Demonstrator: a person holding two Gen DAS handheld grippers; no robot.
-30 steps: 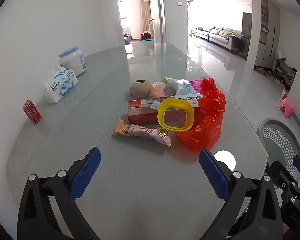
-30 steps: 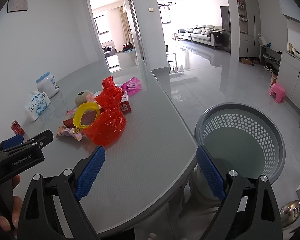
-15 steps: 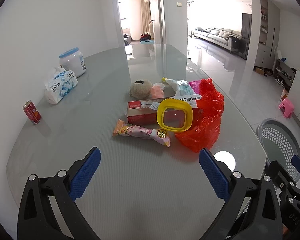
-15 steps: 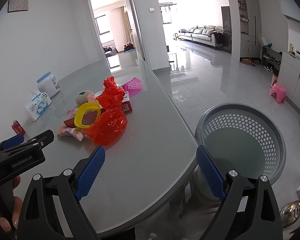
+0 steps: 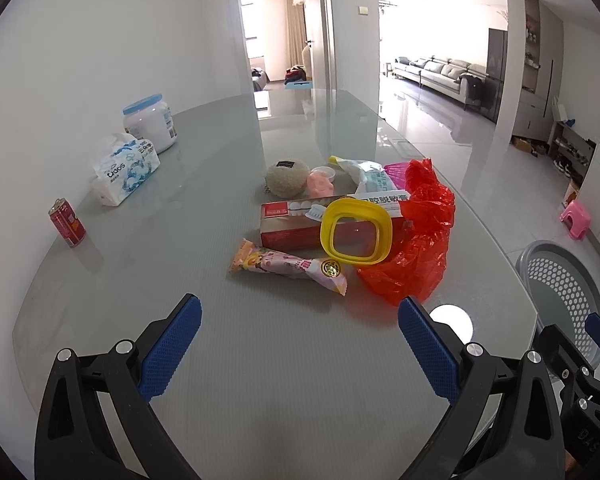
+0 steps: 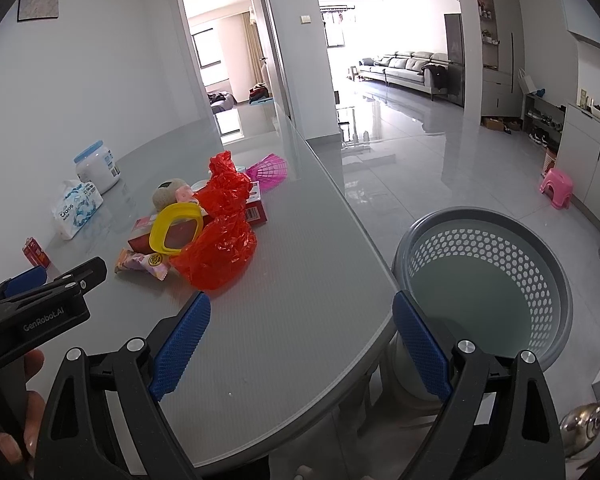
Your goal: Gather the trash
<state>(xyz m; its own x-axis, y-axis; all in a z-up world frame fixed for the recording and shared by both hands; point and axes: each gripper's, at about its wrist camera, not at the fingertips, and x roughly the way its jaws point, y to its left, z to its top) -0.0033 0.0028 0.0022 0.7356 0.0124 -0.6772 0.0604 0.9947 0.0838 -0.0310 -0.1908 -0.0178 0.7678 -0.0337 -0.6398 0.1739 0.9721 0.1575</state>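
On the grey glass-topped table (image 5: 148, 264), mid-surface, I log one heap of trash:
- Red plastic bag (image 5: 418, 240), thin, crinkled, glossy; nearest the table's right edge, partly covering the carton's end.
- Yellow ring-shaped lid (image 5: 356, 236), rounded-square, smooth plastic, leaning tilted against the carton.
- Red toothpaste carton (image 5: 288, 224), long cardboard box, long axis running left to right across my left view; right end hidden behind lid and bag.
- Pink snack wrapper (image 5: 288, 266), flattened foil tube, long axis left to right, sloping slightly toward me at its right end; lying in front of the carton.
- Beige fuzzy ball (image 5: 286, 178) and small pink item (image 5: 320, 185) behind the carton; the latter too small for me to identify.
- Pink mesh piece (image 6: 269, 171), mostly hidden in the left view.

Beside the table's right edge, on the floor: grey perforated basket (image 6: 484, 276), round, rim cut off low in my left view.

My left gripper (image 5: 298, 346) hovers over bare tabletop, blue textured pads spread wide, holding nothing. My right gripper (image 6: 300, 346) is likewise spread and unloaded, straddling the table edge.
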